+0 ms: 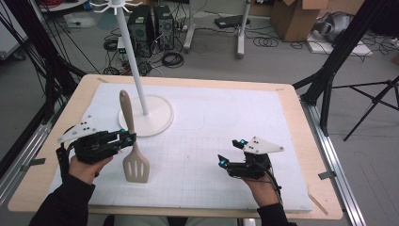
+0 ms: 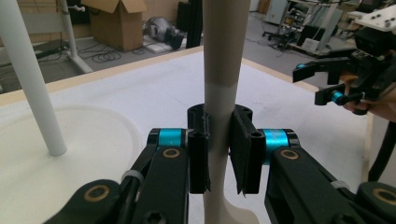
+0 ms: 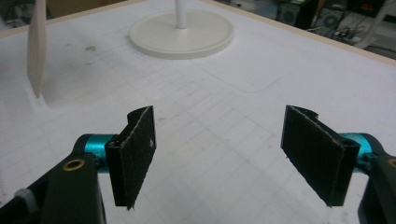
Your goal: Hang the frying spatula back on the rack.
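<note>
The beige slotted spatula (image 1: 133, 150) stood on its blade on the white mat (image 1: 211, 122), handle up, beside the white stand (image 1: 141, 84). The left gripper (image 1: 126, 139) clenched its handle; the blade's edge possibly touched the mat. The right gripper (image 1: 227, 157) hovered well apart, jaws spread and empty.
</note>
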A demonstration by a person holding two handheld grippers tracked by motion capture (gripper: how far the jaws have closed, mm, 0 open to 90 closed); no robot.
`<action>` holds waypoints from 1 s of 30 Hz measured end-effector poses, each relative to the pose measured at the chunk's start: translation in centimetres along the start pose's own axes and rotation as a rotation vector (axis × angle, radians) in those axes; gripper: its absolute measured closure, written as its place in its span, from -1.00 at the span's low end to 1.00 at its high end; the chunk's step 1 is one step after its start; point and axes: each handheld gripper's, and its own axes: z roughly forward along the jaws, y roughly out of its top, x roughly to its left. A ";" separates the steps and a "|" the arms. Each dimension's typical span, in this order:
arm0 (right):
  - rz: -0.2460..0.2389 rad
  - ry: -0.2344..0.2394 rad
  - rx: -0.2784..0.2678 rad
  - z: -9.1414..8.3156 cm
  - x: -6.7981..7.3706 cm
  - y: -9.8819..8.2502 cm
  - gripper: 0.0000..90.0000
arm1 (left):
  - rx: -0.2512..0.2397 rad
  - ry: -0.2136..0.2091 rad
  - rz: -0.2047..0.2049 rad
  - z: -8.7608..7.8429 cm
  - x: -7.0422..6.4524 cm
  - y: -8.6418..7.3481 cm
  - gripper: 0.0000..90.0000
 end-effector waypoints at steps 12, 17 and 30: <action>-0.040 -0.030 0.003 -0.3 -0.3 -0.5 -0.44 | -0.023 0.068 0.024 1.0 0.7 6.8 0.72; -0.031 -0.031 -0.006 -0.2 -0.3 -0.4 -0.44 | -0.029 0.106 0.019 0.6 1.6 9.3 0.73; -0.022 -0.019 0.005 0.2 -0.4 -0.6 -0.44 | 0.017 0.166 -0.020 0.7 5.0 13.4 0.72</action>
